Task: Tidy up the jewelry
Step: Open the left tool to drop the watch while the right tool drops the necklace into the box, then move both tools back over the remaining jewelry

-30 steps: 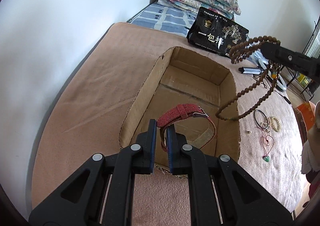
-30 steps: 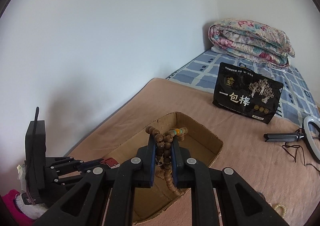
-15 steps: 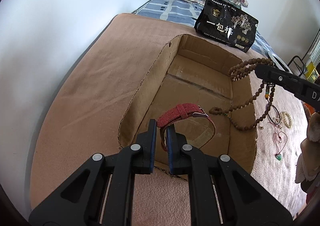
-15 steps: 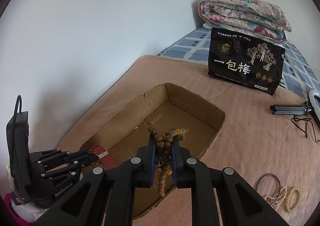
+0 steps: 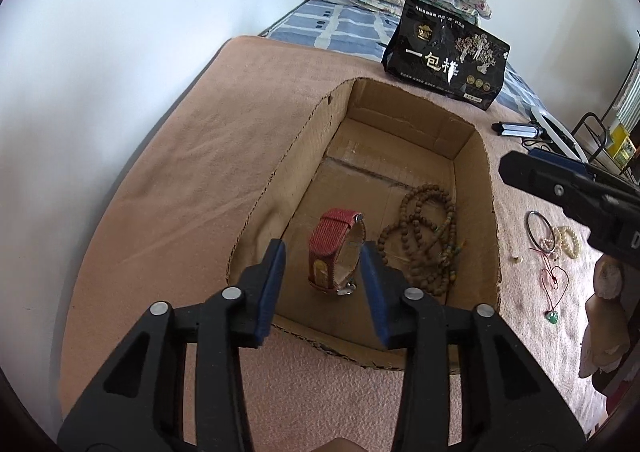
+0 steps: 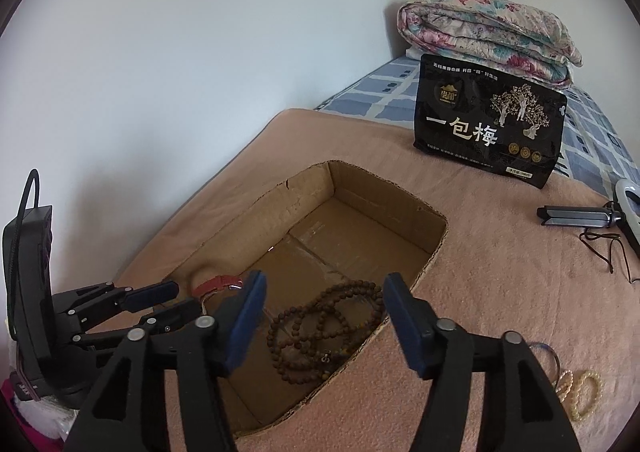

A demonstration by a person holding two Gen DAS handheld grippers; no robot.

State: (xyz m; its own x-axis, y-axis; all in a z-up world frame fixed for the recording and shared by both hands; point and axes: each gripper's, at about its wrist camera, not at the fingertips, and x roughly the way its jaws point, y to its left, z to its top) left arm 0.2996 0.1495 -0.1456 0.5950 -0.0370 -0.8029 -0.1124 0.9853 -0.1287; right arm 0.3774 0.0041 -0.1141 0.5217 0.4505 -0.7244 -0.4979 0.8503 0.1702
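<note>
Fingers [image 5: 276,284] of both grippers, just spread apart, angle down over the cardboard box [image 5: 476,187], gripping nothing.

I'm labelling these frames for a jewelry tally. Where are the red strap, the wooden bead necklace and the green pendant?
red strap [image 5: 326,248]: left wrist view, on its woven outer band.
wooden bead necklace [image 5: 424,240]: left wrist view, on its coiled bead strands.
green pendant [image 5: 552,318]: left wrist view, on the green stone.

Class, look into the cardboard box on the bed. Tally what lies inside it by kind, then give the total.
Red woven strap: 1
String of brown beads: 1
Total inside the cardboard box: 2
</note>
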